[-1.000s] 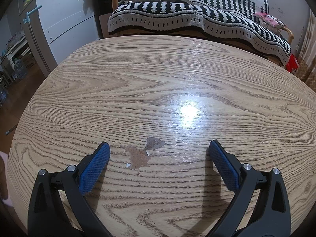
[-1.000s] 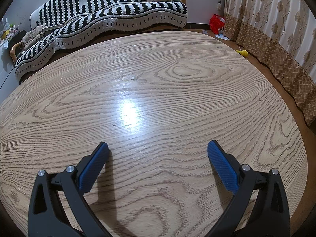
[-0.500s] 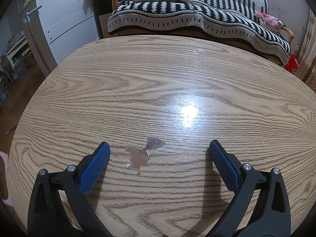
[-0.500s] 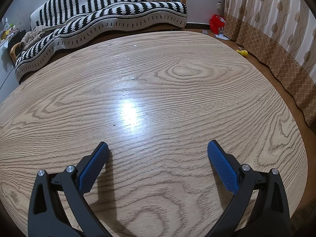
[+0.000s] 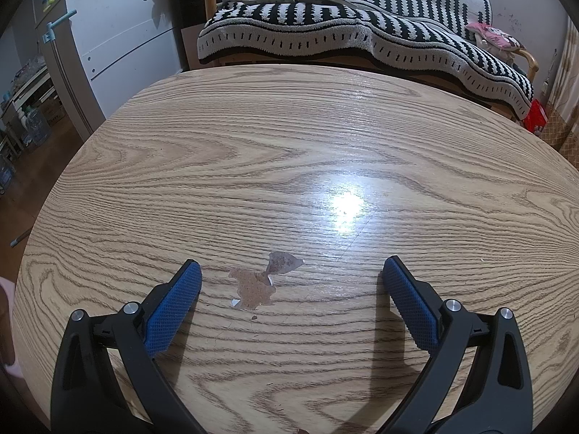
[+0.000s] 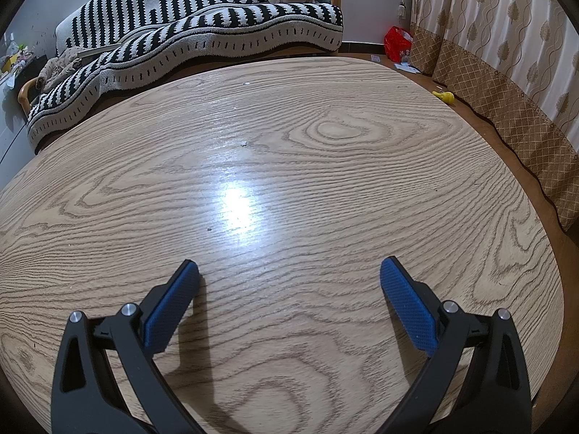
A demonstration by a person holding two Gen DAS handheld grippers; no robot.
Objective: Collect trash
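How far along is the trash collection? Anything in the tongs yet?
Done: nothing visibly collected; no bin or bag in view.
In hand: nothing. The left tongs and right tongs are both open and empty over the wooden table.
Left: only small crumbs show on the table. The brown patch between the left tongs looks like worn veneer, though that's uncertain. A red bag lies on the floor.

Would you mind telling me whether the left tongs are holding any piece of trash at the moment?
No, the left tongs stand wide open above the wooden table, with only a flat brown patch on the surface between them.
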